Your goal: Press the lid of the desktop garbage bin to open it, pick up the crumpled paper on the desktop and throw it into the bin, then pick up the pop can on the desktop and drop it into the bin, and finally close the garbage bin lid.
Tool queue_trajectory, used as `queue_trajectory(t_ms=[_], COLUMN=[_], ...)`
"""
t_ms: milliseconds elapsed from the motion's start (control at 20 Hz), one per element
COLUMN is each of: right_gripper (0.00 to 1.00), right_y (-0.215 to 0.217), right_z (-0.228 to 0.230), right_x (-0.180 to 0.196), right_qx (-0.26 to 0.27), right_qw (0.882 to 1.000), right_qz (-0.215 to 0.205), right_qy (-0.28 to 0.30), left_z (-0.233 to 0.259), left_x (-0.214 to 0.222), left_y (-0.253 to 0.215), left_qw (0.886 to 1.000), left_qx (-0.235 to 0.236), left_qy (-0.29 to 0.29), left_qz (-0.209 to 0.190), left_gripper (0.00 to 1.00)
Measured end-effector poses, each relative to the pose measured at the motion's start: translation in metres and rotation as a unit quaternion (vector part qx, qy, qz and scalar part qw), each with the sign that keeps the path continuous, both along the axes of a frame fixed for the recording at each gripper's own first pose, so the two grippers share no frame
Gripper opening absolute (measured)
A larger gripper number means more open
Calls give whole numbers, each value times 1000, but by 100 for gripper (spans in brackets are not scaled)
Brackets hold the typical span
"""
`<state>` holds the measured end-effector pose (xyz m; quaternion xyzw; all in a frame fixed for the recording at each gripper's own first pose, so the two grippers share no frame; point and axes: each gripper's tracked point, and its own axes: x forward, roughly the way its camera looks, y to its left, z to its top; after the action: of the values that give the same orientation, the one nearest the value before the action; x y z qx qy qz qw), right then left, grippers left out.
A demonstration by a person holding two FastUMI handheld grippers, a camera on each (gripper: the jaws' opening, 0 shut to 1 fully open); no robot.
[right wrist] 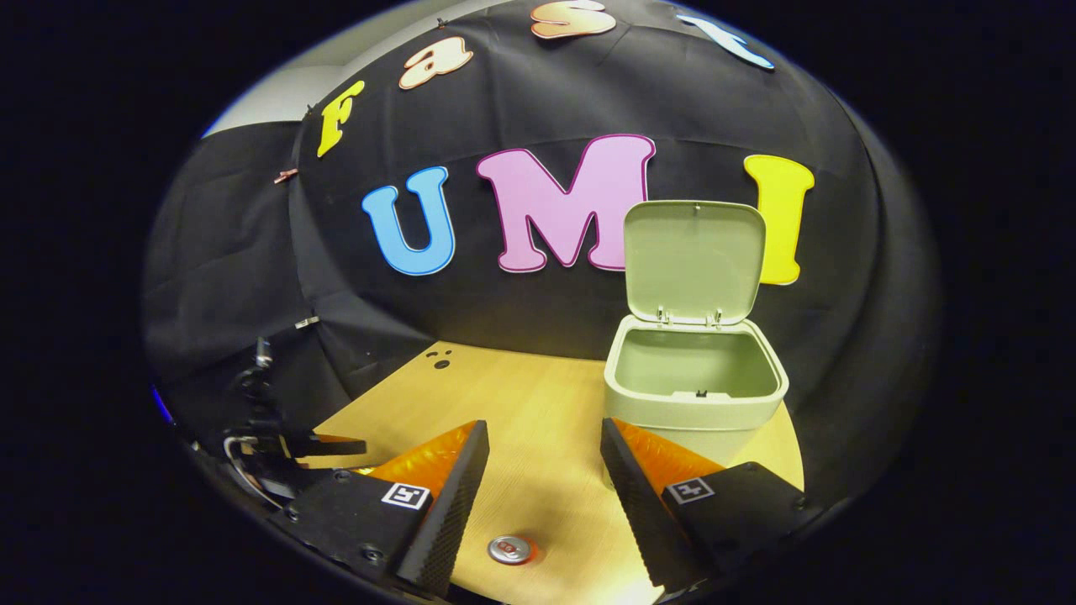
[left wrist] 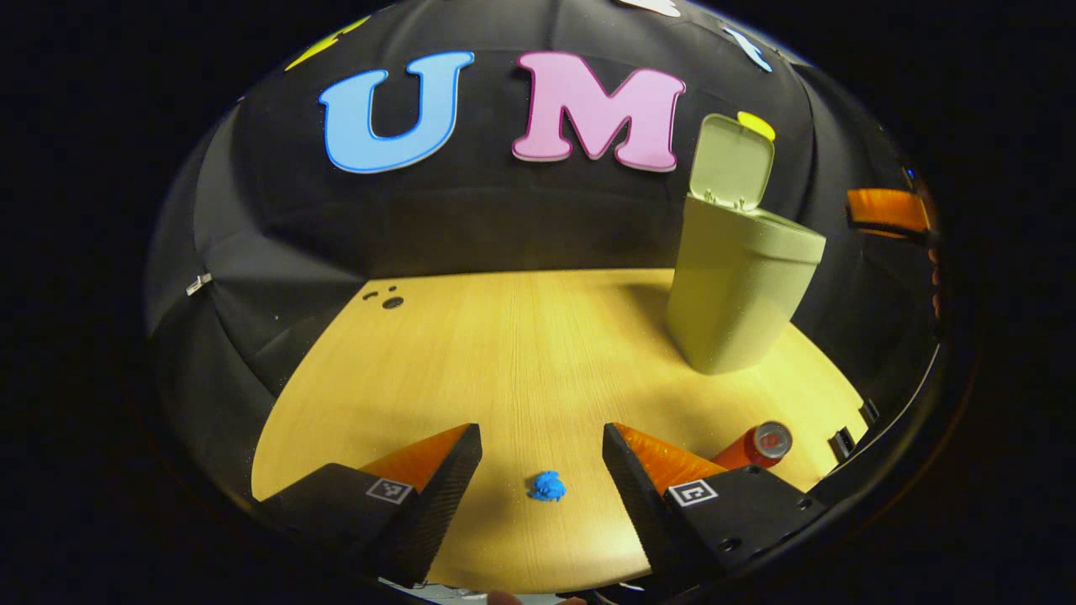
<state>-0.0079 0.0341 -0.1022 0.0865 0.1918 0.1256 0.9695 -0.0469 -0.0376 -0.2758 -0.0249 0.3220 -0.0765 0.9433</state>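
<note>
The bin lid stands open; paper and can remain on the desk. Both grippers' jaws are spread, the paper at the left gripper's twelve o'clock.

one garbage bin, one crumpled paper, one pop can, two tongs

The wooden table carries a green bin with lid raised. A blue crumpled paper and an upright pop can also rest on it.
</note>
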Motion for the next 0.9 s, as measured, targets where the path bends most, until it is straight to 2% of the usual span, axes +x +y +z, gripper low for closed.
queue_trajectory(t_ms=[50, 450, 700, 900], right_gripper=[86, 86, 86, 86], right_y=[-1, -13, -20, -25], right_z=[-2, -23, -29, -36], right_x=[-4, -32, -43, -53], right_qx=[-1, 6, -12, -14], right_qw=[1000, 999, 998, 997], right_qz=[-2, -33, -40, -52], right_qy=[2, 32, 40, 52], left_z=[-13, -90, -118, -140], left_x=[0, -6, -5, -5], left_y=[-2, -13, -19, -15], left_qw=[1000, 997, 994, 991], left_qx=[5, 34, 38, 50], left_qy=[11, 68, 97, 116], left_qz=[-4, -32, -44, -48], left_gripper=[96, 91, 84, 83])
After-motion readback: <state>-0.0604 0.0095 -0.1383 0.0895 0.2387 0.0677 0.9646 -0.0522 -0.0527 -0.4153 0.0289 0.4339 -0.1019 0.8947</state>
